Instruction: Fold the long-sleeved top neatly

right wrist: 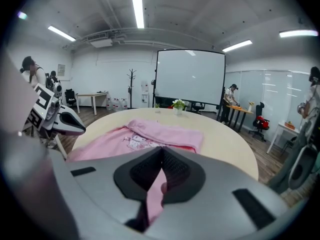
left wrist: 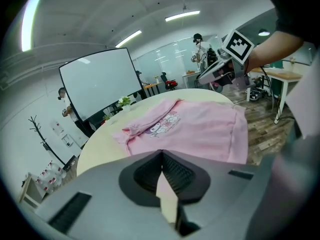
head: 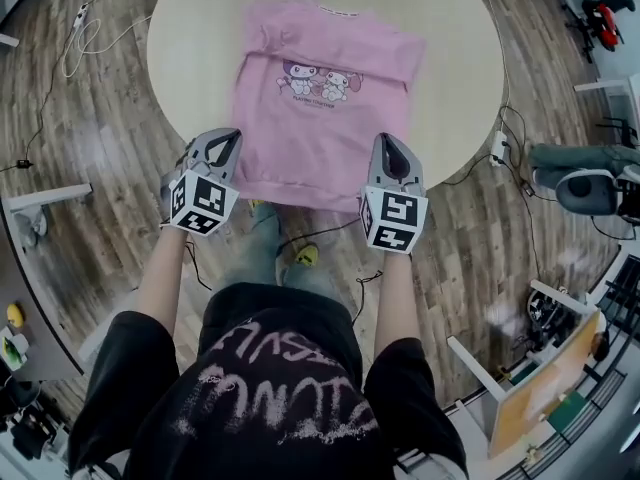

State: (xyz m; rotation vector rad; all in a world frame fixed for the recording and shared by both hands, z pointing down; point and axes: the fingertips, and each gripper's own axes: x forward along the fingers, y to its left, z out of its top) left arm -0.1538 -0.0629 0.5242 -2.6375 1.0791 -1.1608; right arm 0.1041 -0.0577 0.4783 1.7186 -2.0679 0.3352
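Left gripper view: the left gripper (left wrist: 161,153) is seen clenched, tip against tip, with nothing pinched; only pale tabletop is shown through the slit below the tips.
Right gripper view: the right gripper (right wrist: 161,149) is likewise seen clenched and empty; pink cloth is glimpsed through its slit.
Gripper placement: in the head view the left one is held just beside the hem's left corner, and the right one is held over the hem's right corner.
Long-sleeved top (head: 320,133): pink, spread front up on the near half of the table, collar turned away from the person, hem laid at the near rim; cloth is doubled over at both shoulders.
Print (head: 320,83): two cartoon figures are shown on the chest.
Table (head: 460,78): round and pale.
Floor (head: 90,148): wooden planks, crossed by cables.
White screen (right wrist: 190,81): set up beyond the table's far side, with a small potted plant (right wrist: 178,104) placed at the far edge.
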